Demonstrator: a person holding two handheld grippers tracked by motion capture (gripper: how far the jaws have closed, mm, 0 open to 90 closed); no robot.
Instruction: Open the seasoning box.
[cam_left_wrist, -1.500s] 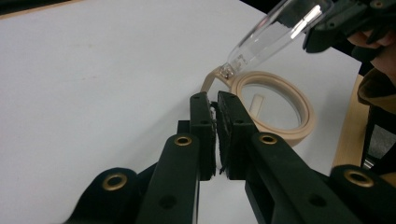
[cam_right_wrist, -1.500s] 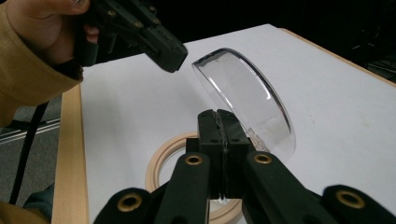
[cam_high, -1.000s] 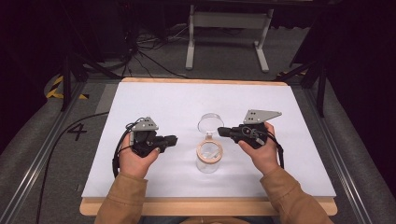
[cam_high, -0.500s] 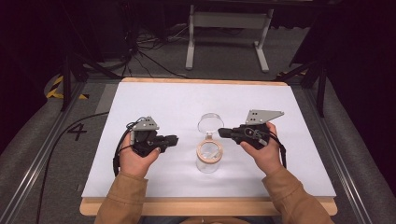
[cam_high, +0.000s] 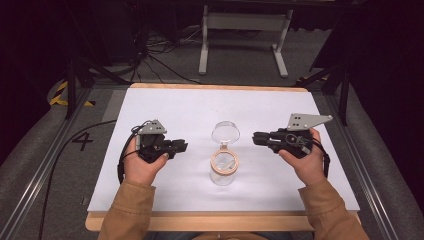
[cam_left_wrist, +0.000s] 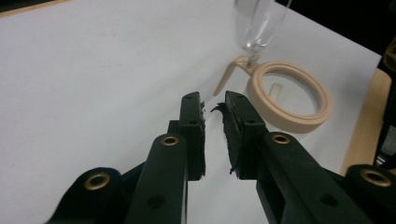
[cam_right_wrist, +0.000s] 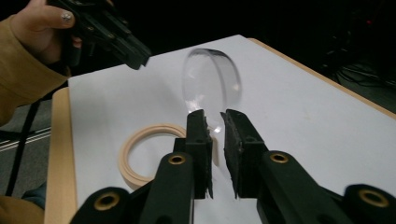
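Observation:
A clear jar (cam_high: 224, 170) with a tan rim ring (cam_left_wrist: 289, 95) stands at the middle of the white table (cam_high: 190, 107). Its hinged clear lid (cam_high: 225, 132) is swung up and open on the far side. My left gripper (cam_high: 184, 145) hovers to the jar's left, pointing at it; its jaws (cam_left_wrist: 214, 100) stand almost together with nothing between them. My right gripper (cam_high: 256, 136) sits to the right of the lid, pointing left, apart from it. The right gripper view shows its jaws (cam_right_wrist: 214, 116) close together and empty, with the lid (cam_right_wrist: 210, 84) and ring (cam_right_wrist: 140, 154) beyond.
The table's wooden front edge (cam_high: 210, 220) runs along the person's side. Behind the table stand a white metal frame (cam_high: 245, 30) and loose cables (cam_high: 150, 55) on the floor. Metal rails (cam_high: 35, 185) flank the table. The left hand and its gripper (cam_right_wrist: 116, 37) appear far off.
My right gripper has drawn back to the right, away from the jar's lid. The left gripper has barely shifted. The jar stays put.

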